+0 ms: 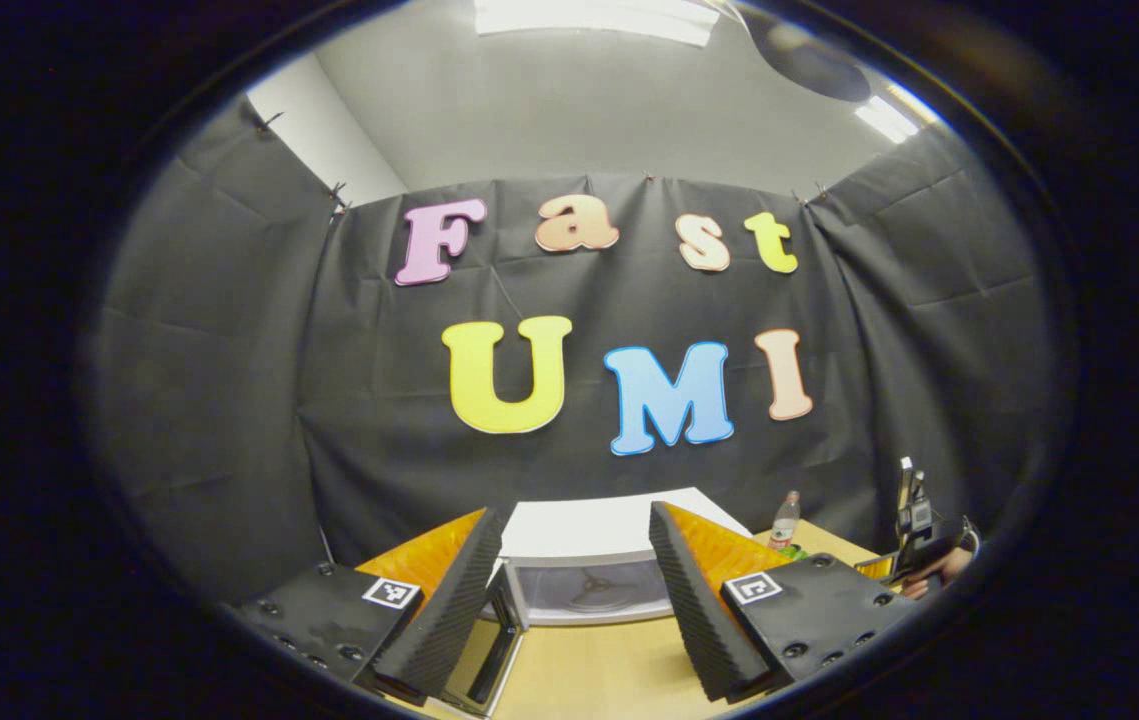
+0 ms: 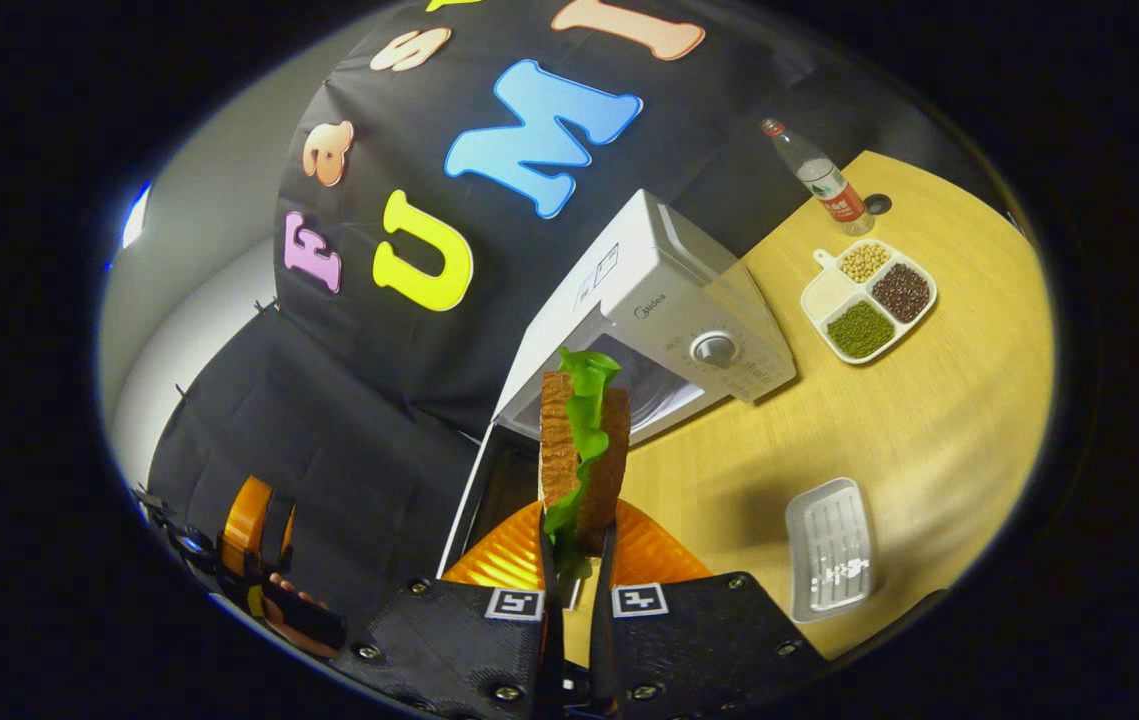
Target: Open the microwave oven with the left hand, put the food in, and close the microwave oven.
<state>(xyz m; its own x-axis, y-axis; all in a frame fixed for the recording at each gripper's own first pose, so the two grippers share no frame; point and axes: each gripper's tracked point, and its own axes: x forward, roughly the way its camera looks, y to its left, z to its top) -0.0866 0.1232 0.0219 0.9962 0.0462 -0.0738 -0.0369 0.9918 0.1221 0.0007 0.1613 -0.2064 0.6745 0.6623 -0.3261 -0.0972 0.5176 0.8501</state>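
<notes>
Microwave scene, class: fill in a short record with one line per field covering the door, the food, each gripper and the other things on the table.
Microwave door: microwave open, door swung out
Food: sandwich with lettuce, held upright in front of the opening
Right gripper: shut on the sandwich
Left gripper: open, facing the cavity
Table: bottle, divided dish of beans, empty white tray

The microwave (image 2: 674,300) has a smooth, glossy plastic-looking shell. The table (image 2: 929,420) under it is pale wood-grain (faintly shiny), and the tray (image 2: 831,548) near the microwave's front looks clear, ribbed plastic.
</notes>
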